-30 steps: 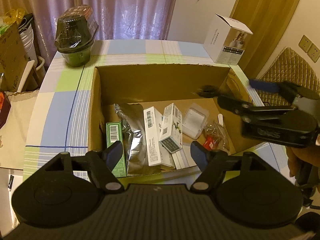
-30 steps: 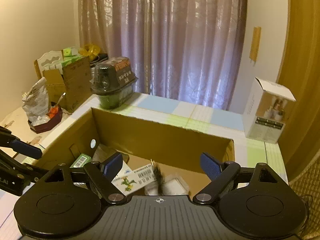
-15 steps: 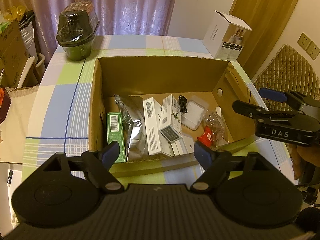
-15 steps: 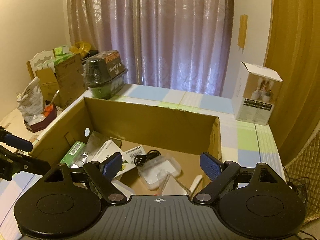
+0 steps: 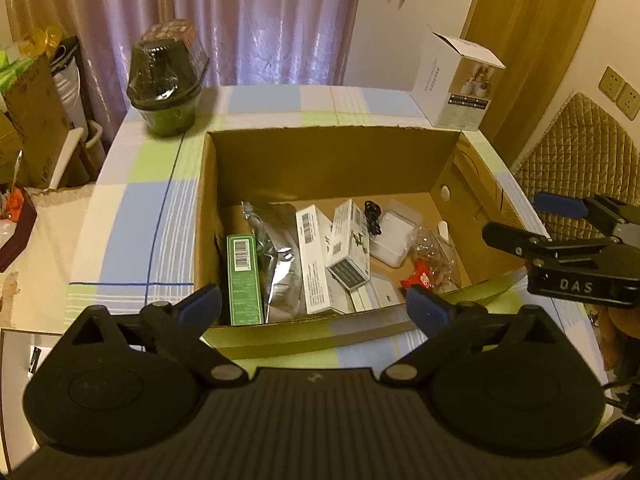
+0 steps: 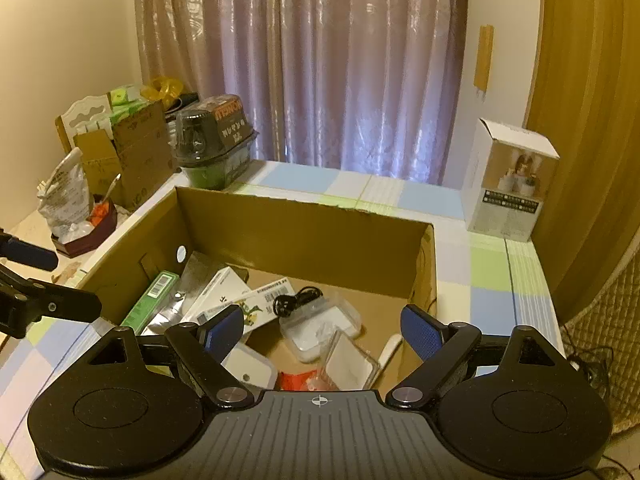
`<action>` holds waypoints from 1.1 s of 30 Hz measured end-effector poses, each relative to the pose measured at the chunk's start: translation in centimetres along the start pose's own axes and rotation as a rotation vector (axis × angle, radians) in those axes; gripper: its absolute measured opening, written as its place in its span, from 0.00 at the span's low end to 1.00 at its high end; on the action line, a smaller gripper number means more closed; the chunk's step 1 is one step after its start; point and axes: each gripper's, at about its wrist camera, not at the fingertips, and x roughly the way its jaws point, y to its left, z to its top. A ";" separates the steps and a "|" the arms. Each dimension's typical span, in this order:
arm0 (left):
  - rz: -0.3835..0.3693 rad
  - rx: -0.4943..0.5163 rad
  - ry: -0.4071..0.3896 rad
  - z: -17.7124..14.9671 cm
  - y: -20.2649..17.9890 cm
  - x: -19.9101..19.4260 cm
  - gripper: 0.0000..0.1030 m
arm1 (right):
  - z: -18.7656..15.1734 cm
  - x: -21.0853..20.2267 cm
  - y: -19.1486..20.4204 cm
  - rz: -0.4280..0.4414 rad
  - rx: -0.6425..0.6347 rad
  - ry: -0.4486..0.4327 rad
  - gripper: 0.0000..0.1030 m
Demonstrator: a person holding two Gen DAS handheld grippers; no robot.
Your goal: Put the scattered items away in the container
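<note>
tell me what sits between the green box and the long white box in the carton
A crumpled silver foil pouch lies between the green box and the long white box; the left wrist view shows it best.

Matt cardboard box (image 5: 332,160), crinkled glossy foil pouch (image 5: 280,264)

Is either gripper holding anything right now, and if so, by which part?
Nothing is held. The left gripper has just been opening and its jaws are empty; the right gripper is open and empty too, both over the cardboard box.

Both wrist views overlook the box (image 5: 336,160), perhaps closely.
</note>
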 end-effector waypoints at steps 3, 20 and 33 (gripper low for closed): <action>0.017 0.032 -0.028 -0.1 -0.3 -0.3 0.96 | -0.1 -0.6 0.0 -0.001 0.011 0.006 0.88; 0.084 -0.088 -0.043 -1.7 0.0 -3.7 0.99 | 0.3 -7.1 0.7 -0.004 0.113 0.021 0.88; 0.077 -0.129 -0.061 -3.8 -1.8 -10.3 0.99 | -1.1 -13.8 2.1 -0.009 0.190 0.014 0.88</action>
